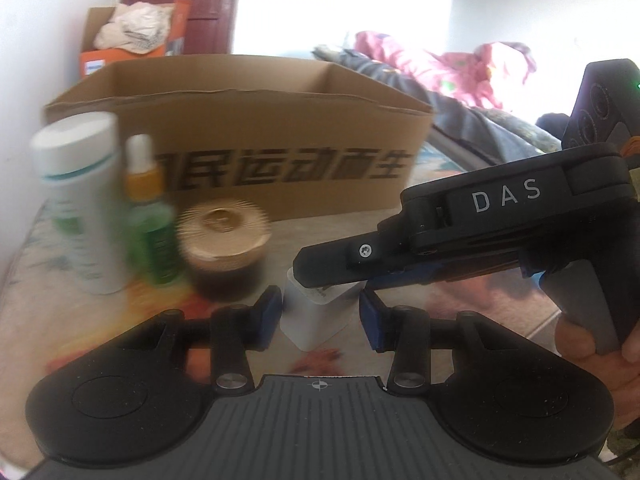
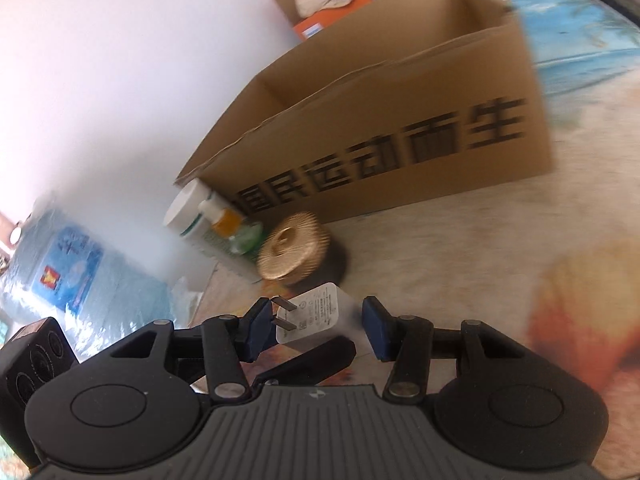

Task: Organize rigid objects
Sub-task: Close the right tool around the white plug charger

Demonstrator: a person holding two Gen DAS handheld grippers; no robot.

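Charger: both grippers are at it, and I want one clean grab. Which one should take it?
Probably left: the charger sits squarely inside the left gripper, while the right gripper would close on its prongs.

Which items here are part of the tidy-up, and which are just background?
Job:
- white plug adapter, between both grippers' jaws
- white bottle
- green dropper bottle
- gold-lidded jar
- open cardboard box, likely the destination

Background:
- orange box holding cloth
- pink bedding
- blue water jug
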